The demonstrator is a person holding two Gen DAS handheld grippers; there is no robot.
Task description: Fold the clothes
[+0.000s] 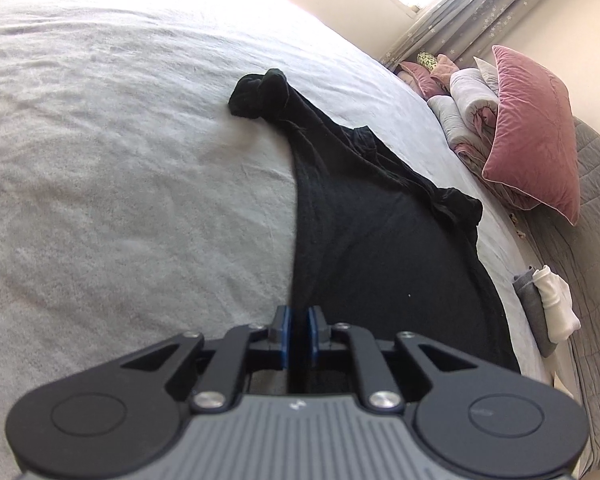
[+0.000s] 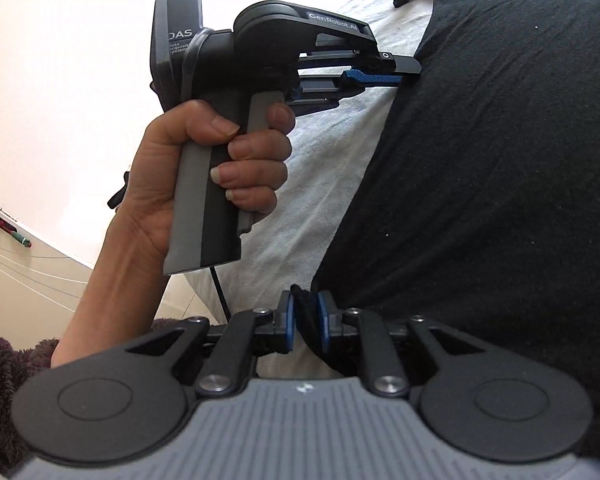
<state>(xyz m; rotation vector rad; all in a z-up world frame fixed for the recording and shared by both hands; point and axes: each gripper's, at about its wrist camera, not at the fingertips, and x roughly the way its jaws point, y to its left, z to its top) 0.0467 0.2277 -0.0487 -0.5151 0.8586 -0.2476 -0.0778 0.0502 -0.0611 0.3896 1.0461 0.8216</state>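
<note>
1. Bedding fills most of both views: a pale grey bedspread with a black garment spread across it, one twisted sleeve end lying out toward the far side
2. Along its far edge the black garment bunches into a rumpled fold, while the near part lies fairly flat on the bedspread
3. Left gripper sits at the near left edge of the garment, its blue pads standing only a narrow slit apart; dark cloth shows in the slit, but whether the pads pinch it I cannot tell
4. From the right wrist view the left gripper shows side-on, fingertips at the cloth's edge, with a person's hand wrapped around its grey handle and a fuzzy dark sleeve below the wrist
5. Right gripper has a bunched wad of the black garment between its blue pads, which stand slightly apart with cloth filling the gap, so it grasps the fabric's near corner
6. Beyond the bed's far edge stand a pink velvet cushion and rolled pale quilts, with patterned grey curtains under a bright window
7. Nearer, at the right of the bed, lies a small stack of folded grey and white clothes, well apart from the black garment
</note>
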